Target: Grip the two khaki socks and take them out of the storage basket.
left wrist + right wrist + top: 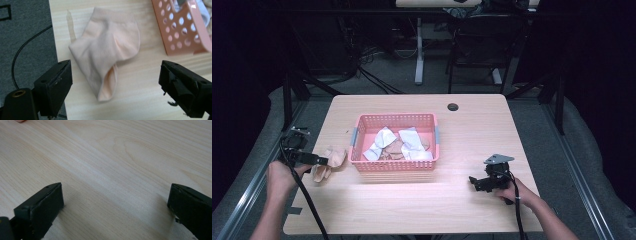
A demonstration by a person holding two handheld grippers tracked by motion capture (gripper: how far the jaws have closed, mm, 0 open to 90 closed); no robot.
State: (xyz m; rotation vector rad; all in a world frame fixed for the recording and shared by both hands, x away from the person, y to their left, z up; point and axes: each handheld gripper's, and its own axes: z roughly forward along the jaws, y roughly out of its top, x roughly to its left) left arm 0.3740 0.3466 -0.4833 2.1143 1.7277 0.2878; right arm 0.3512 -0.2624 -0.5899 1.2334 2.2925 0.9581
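Peach-coloured and rumpled, a sock lies on the wooden table near its left edge, just to the left of the pink basket. In the left gripper view it sits flat on the wood, its open cuff end turned toward the camera, with a short strip of clear tape stuck to the table beside it. The left gripper stands with its jaws spread wide. The sock lies ahead of them and a little toward the left jaw, clear of both pads, so nothing is gripped. From the high view the same gripper points at the sock from the left, its tips at the near edge of the fabric.

Inside the basket lie several white socks in a loose heap, with something tan under them.

On the right side of the table, well apart from the basket, the right gripper rests low over bare wood. Its jaws are also spread wide in the right gripper view, with only plain tabletop between them.
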